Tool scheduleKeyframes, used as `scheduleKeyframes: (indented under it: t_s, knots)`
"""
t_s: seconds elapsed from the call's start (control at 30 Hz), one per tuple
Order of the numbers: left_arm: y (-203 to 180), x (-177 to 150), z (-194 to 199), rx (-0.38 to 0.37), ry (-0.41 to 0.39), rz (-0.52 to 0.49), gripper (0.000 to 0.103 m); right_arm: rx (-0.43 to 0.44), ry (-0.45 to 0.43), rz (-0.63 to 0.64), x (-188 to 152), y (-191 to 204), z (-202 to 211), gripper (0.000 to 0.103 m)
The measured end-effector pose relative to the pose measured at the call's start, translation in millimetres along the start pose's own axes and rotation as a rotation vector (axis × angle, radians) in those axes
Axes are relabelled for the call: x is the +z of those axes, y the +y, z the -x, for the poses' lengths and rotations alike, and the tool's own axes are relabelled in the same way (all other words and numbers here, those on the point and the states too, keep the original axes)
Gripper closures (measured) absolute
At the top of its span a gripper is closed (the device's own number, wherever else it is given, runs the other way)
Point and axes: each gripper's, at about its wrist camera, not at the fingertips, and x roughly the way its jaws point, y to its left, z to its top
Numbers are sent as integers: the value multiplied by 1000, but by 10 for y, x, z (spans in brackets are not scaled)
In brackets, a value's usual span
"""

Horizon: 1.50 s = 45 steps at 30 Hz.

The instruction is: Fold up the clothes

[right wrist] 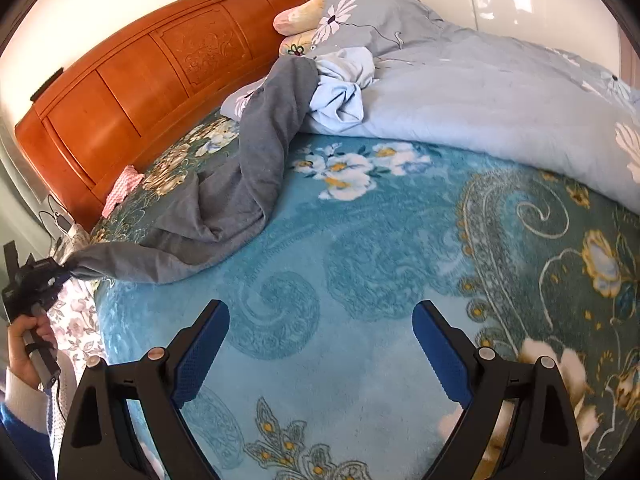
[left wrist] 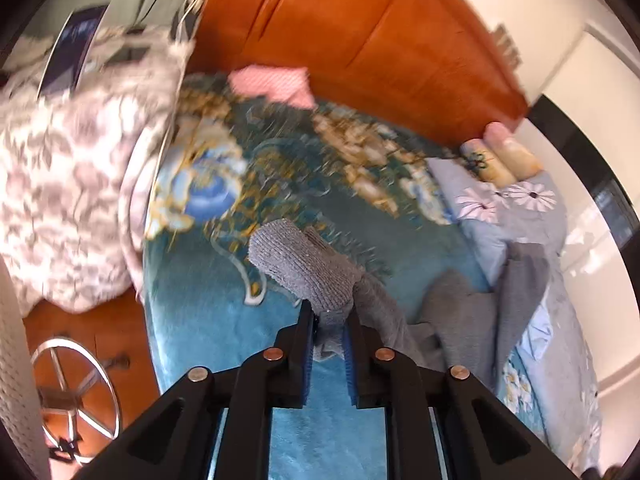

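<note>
left claw (left wrist: 328, 328): clamped on grey garment (left wrist: 308, 268) | right claw (right wrist: 320, 344): spread wide, empty, above blue blanket (right wrist: 360, 240)

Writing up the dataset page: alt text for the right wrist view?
The open, empty right gripper hangs over a blue floral blanket. A grey garment trails across it to the left gripper at the bed's edge, below a wooden headboard.

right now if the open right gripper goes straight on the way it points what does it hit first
Most likely the teal floral fleece blanket on the bed: the right gripper points down at bare blanket with nothing between, though depth is unclear.
</note>
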Motion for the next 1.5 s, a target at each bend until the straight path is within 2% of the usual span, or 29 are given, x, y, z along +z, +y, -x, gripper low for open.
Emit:
scheduleKeyframes:
  t_s: [0.17, 0.23, 0.3, 0.37, 0.4, 0.43, 0.53, 0.7, 0.83, 0.93, 1.17, 1.23, 1.27, 1.3, 1.33, 1.5]
  knots:
    - [251, -172, -220, -38, 90, 115, 64, -45, 34, 20, 89, 101, -152, 11]
    - [355, -260, -265, -64, 122, 175, 54, -48, 58, 24, 123, 169, -274, 22]
    - [450, -365, -306, -94, 162, 241, 49, -39, 78, 31, 164, 275, -401, 25]
    - [490, -475, -343, -134, 192, 301, 49, -27, 90, 46, 206, 405, -528, 31]
    - [501, -527, -364, -154, 207, 326, 49, -31, 93, 66, 248, 492, -600, 38]
    - [461, -565, -397, -177, 228, 326, 49, -35, 95, 86, 293, 576, -671, 46]
    - [258, -637, -500, -208, 277, 272, 48, -59, 87, 140, 522, 776, -857, 60]
    - [-88, -643, -703, -247, 351, 213, 46, -92, 62, 232, 1008, 1123, -1248, 72]
    - [-255, -690, -836, -235, 397, 168, 45, -119, 78, 301, 1334, 1403, -1640, 72]
    - [-306, -730, -883, -231, 395, 148, 45, -117, 110, 348, 1451, 1563, -1923, 71]
    - [-230, -676, -930, -271, 403, 167, 44, -269, 173, 440, 1482, 1711, -2476, 65]
    - [-206, -677, -961, -284, 407, 175, 44, -306, 196, 440, 1469, 1680, -2589, 66]
    - [-187, -675, -965, -288, 408, 176, 44, -321, 202, 429, 1468, 1648, -2620, 69]
    - [-183, -668, -966, -292, 409, 178, 44, -338, 205, 404, 1478, 1598, -2634, 84]
    - [-177, -662, -966, -295, 410, 180, 44, -348, 203, 374, 1500, 1538, -2620, 93]
    - [-182, -659, -944, -277, 407, 178, 44, -371, 97, 248, 1678, 1229, -2183, 97]
